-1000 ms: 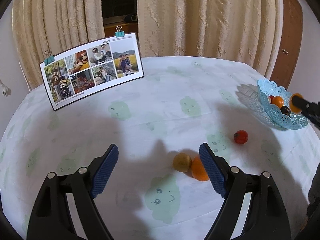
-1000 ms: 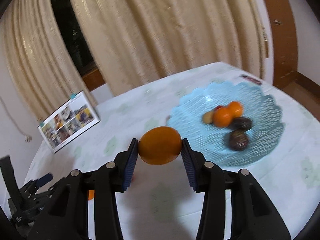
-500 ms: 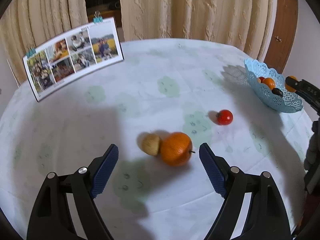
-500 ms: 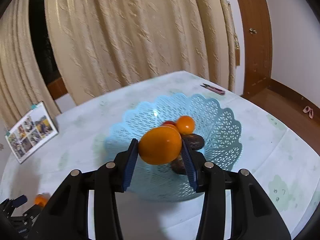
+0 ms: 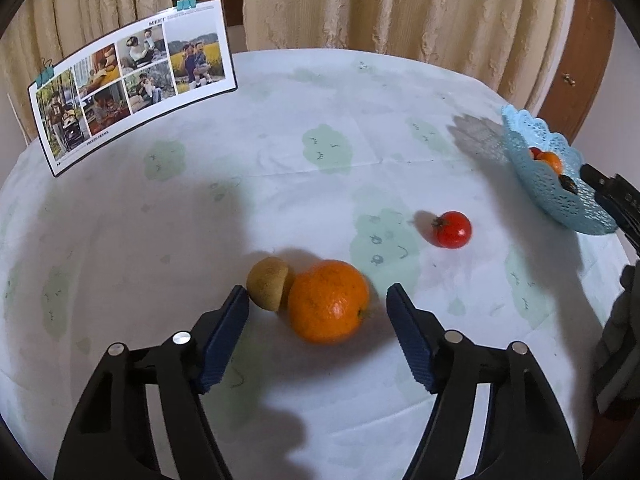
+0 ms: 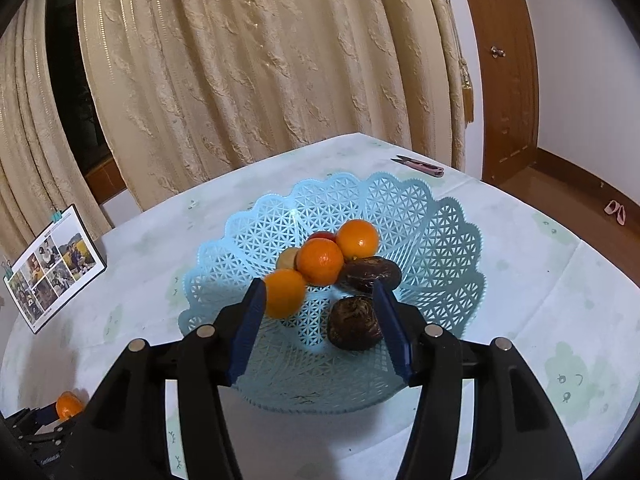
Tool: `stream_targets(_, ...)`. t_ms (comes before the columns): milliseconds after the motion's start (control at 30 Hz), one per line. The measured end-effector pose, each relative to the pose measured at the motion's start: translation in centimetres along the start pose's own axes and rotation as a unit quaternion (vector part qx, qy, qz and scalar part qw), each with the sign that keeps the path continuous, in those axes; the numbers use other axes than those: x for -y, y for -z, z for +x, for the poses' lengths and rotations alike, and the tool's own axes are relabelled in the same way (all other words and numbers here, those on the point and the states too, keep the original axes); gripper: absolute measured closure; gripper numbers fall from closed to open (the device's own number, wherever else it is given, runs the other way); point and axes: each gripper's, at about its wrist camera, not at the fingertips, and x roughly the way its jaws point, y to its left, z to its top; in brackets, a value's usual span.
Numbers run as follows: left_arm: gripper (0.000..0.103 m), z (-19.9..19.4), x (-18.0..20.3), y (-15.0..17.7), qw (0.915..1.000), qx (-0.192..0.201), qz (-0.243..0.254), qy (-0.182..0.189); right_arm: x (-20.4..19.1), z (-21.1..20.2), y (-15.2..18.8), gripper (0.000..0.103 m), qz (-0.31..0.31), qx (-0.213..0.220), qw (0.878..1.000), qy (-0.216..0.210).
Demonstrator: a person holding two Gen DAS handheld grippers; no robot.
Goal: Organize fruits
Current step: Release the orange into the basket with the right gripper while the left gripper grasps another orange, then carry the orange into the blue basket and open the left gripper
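The blue fingers (image 5: 226, 336) of the left gripper (image 5: 318, 332) are about half way apart and closing in. A big orange (image 5: 328, 301) sits on the table between them, and neither pad touches it yet. A small brown fruit (image 5: 268, 287) leans on the orange's left side, right at the tip of the left finger. A red tomato (image 5: 452, 229) sits by itself nearer the table's right edge, apart from the orange, with bare cloth all around it.

The right gripper (image 6: 318, 328) hangs over the blue basket (image 6: 432, 220), and its jaws are opening. A small orange (image 6: 285, 293) is just inside its left finger, loose in the basket; I cannot tell if the pad still touches it. Two more oranges (image 6: 320, 261), a bit of something red and a pale fruit are bunched in the middle of the basket. Two dark brown fruits (image 6: 354, 323) lie near the right finger.

The basket sits close to the right edge of the table (image 5: 280, 128). A photo board (image 5: 132, 80) stands up near the far left edge, held by clips. The middle of the table is wide open. Small pink snips (image 6: 420, 165) lie near the far edge behind the basket, in front of the curtains (image 6: 260, 72).
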Motion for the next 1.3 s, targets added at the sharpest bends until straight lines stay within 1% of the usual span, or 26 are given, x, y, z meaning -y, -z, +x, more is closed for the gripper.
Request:
stream_targets(100,0.043,0.2,-0.2,-0.2,0.9999,0.0,-0.006,-0.009,0.0,-0.2,0.1,0.046,0.0,0.005,1.0,-0.001)
stream_targets(133,0.046,0.2,-0.3,-0.2,1.0,-0.001,-0.006,-0.007,0.1,-0.2,0.1,0.046,0.0,0.006,1.0,-0.001)
stream_targets(367,0.047,-0.6,-0.8,0.0,1.0,-0.005,-0.007,-0.003,0.7,-0.8,-0.1,0.046,0.013,0.019,1.0,-0.003)
stream_targets(467,0.047,-1.6,-0.9,-0.1,1.0,0.003,-0.008,-0.005,1.0,-1.1,-0.3,0.046,0.02,0.025,0.999,-0.004)
stream_targets(700,0.047,-4.0,0.1,-1.2,0.9993,0.035,0.005,0.007,1.6,-1.6,-0.5,0.046,0.035,0.032,0.999,-0.009)
stream_targets(767,0.047,-4.2,0.6,-1.3,0.9991,0.039,0.012,0.011,1.7,-1.7,-0.5,0.046,0.038,0.031,0.999,-0.011)
stream_targets(900,0.046,-2.9,1.1,-0.9,0.9994,0.024,0.019,0.019,1.7,-1.8,-0.5,0.046,0.038,0.031,0.999,-0.016)
stream_targets(1000,0.044,-1.6,1.3,-0.3,0.9994,0.008,0.019,0.028,1.8,-1.9,-0.5,0.046,0.038,0.032,0.999,-0.019)
stream_targets(1033,0.044,-1.3,1.3,-0.1,0.9994,0.008,0.019,0.028,1.8,-1.9,-0.5,0.046,0.038,0.031,0.999,-0.02)
stream_targets(1100,0.04,-1.3,1.3,0.0,0.9993,0.011,0.022,0.029,1.9,-1.9,-0.5,0.046,0.039,0.031,0.999,-0.021)
stream_targets(1133,0.035,-1.4,1.3,0.2,0.9993,0.013,0.022,0.028,1.9,-1.9,-0.5,0.046,0.04,0.031,0.998,-0.022)
stream_targets(1200,0.034,-1.6,1.2,0.4,0.9993,0.015,0.026,0.022,1.8,-1.9,-0.5,0.046,0.039,0.032,0.998,-0.022)
stream_targets(1300,0.034,-1.4,0.9,0.9,0.9995,0.005,0.023,0.02,1.8,-1.9,-0.5,0.046,0.039,0.032,0.998,-0.025)
